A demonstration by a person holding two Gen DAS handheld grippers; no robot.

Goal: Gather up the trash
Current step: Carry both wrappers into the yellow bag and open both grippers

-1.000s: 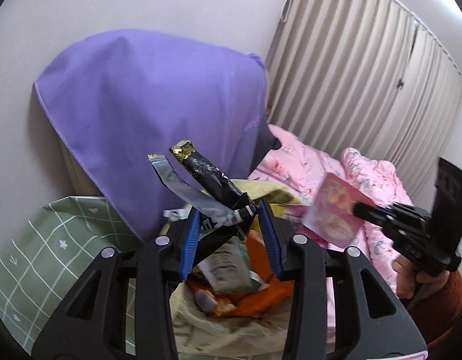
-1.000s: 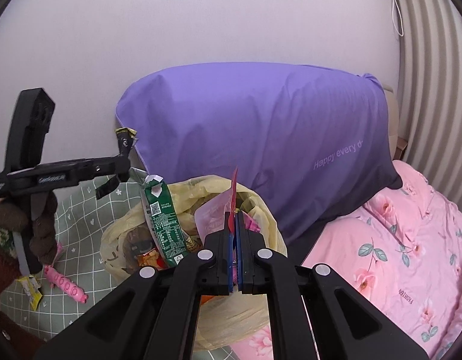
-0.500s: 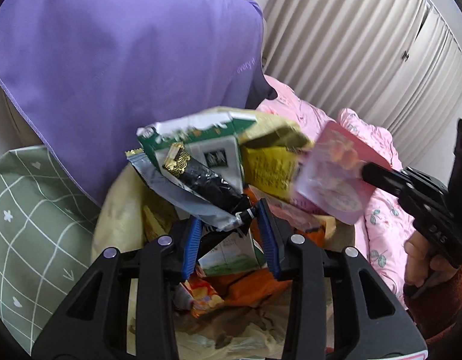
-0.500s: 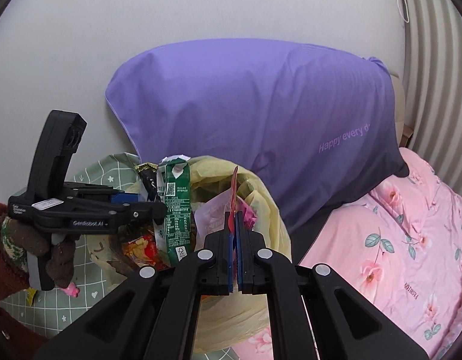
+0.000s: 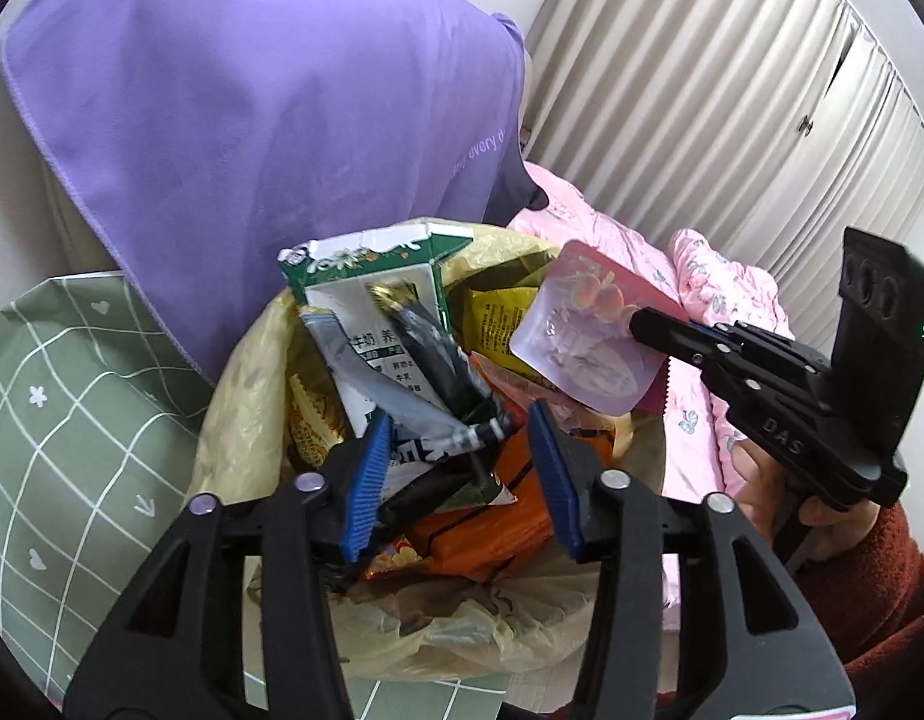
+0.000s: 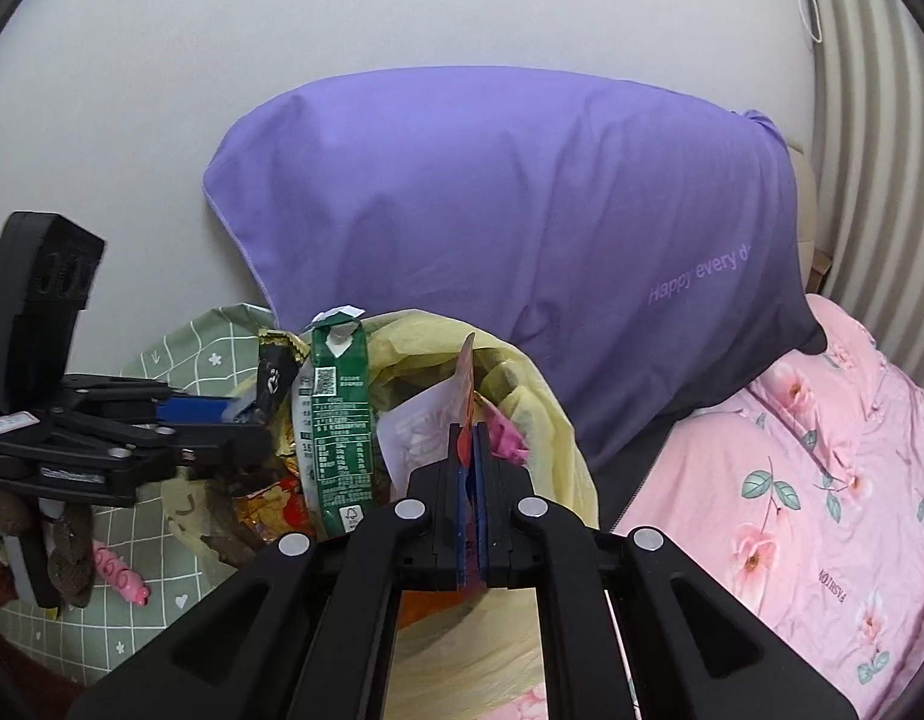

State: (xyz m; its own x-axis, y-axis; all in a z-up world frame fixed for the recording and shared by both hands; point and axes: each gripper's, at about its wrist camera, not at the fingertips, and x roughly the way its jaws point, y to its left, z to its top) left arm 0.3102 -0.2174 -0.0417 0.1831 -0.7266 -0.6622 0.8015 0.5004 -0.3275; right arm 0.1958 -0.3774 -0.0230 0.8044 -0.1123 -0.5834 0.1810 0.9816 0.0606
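Left tool [image 5: 459,468] jaws just opened, crumpled black-and-silver foil wrapper [image 5: 426,378] loose between, long axis pointing away, above full yellow plastic trash bag [image 5: 234,420]. Right tool [image 6: 469,468] clamped on pink fruit pouch [image 5: 588,330], right of bag's centre.

The bag's [image 5: 234,420] bottom is hidden behind the left gripper [image 5: 462,468], and its contents lie heaped so that most wrappers show only in part. The black wrapper [image 5: 426,354] is blurred, and whether the blue fingers [image 5: 366,474] touch it cannot be told. The carton's [image 6: 336,420] small print is too small to read. The pink pouch [image 5: 588,330] is seen edge-on in the right wrist view, its lower end lost between the right gripper's [image 6: 469,504] fingers. The pillow's [image 6: 522,240] lettering runs out of sight at the fold. The sleeve [image 5: 870,588] is cut off at the picture's edge.
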